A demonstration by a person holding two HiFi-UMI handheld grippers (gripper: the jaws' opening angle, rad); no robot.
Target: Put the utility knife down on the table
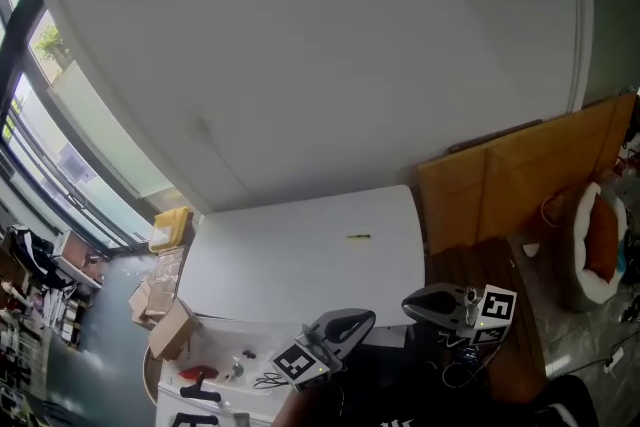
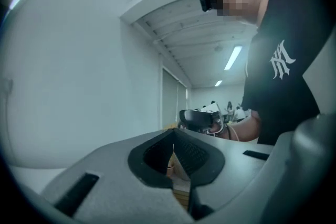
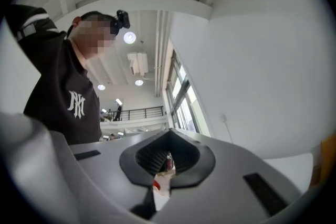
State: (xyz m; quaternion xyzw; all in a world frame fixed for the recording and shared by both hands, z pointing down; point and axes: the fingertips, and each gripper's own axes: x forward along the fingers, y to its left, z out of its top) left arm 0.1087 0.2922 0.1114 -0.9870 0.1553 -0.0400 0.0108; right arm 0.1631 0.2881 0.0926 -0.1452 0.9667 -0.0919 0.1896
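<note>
Shut on nothing, left gripper (image 2: 174, 152) and right gripper (image 3: 168, 152) alike; could nudge that small yellowish thing (image 1: 358, 237), maybe the knife, off the table (image 1: 290, 265).

Small yellowish obj (image 1: 358, 236) on white table (image 1: 300, 260), too small to ID.

Table (image 1: 300, 260) top reads to me as white, smooth, matt. Wall (image 1: 300, 45): flat matt paint. Board (image 1: 520, 180) is bare light wood with visible grain. Box (image 1: 172, 329) is plain brown cardboard. Left gripper (image 2: 173, 140) and right gripper (image 3: 168, 153) have matt grey plastic shells and black ribbed pads (image 2: 195, 155) (rubbery-looking, can't confirm). Shirt (image 2: 294, 60) is black cloth.
</note>
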